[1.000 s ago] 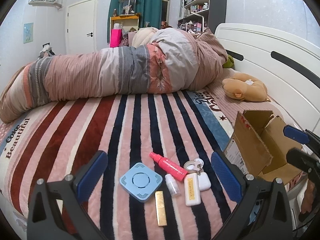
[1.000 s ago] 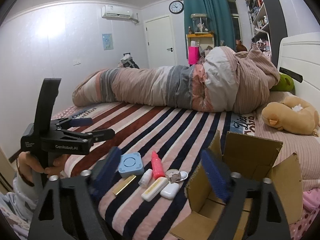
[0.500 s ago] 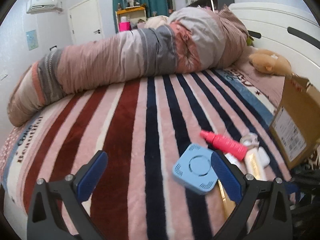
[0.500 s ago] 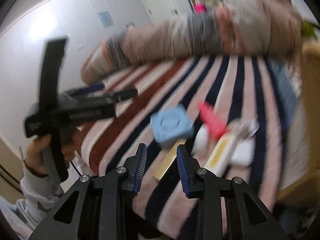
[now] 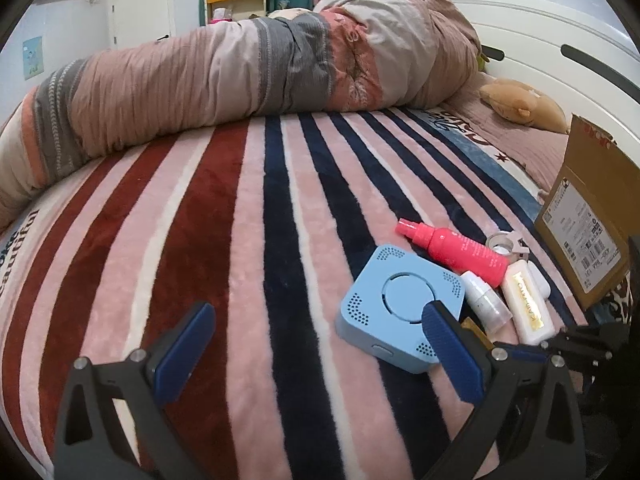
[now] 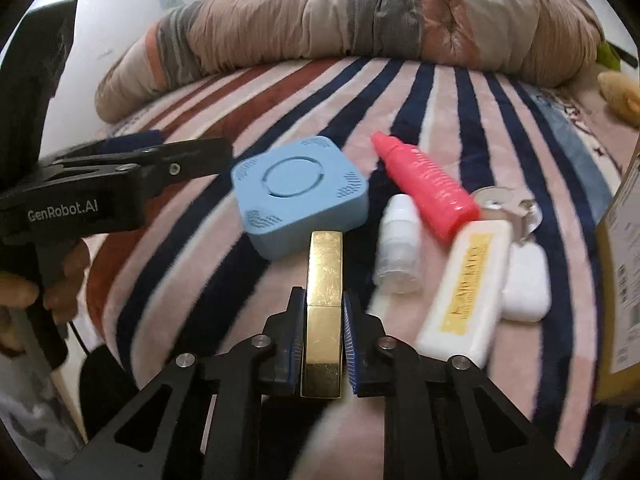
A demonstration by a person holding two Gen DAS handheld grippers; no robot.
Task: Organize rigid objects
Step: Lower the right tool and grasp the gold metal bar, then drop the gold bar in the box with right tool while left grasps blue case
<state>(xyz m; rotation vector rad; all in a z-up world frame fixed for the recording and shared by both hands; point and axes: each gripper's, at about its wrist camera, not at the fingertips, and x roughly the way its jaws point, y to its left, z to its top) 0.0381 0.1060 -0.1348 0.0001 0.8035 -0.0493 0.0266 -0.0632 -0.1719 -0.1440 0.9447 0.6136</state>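
Now your right gripper [image 6: 322, 344] is squeezed tight on the gold bar [image 6: 324, 280], with a blue pad pressed on each side of it. The far end of the bar points at the blue square box [image 6: 300, 196] and sits right next to it. Your left gripper [image 5: 316, 344] is wide open and holds nothing. It hangs low over the striped blanket [image 5: 224, 216], and its right finger is in front of the blue square box.

The other things lie close together on the blanket: the pink spray bottle [image 6: 426, 186], the small clear bottle [image 6: 398, 246], the cream tube [image 6: 466, 280] and the white case [image 6: 524, 284], which touches the tube. The cardboard box [image 5: 588, 216] stands just to their right.
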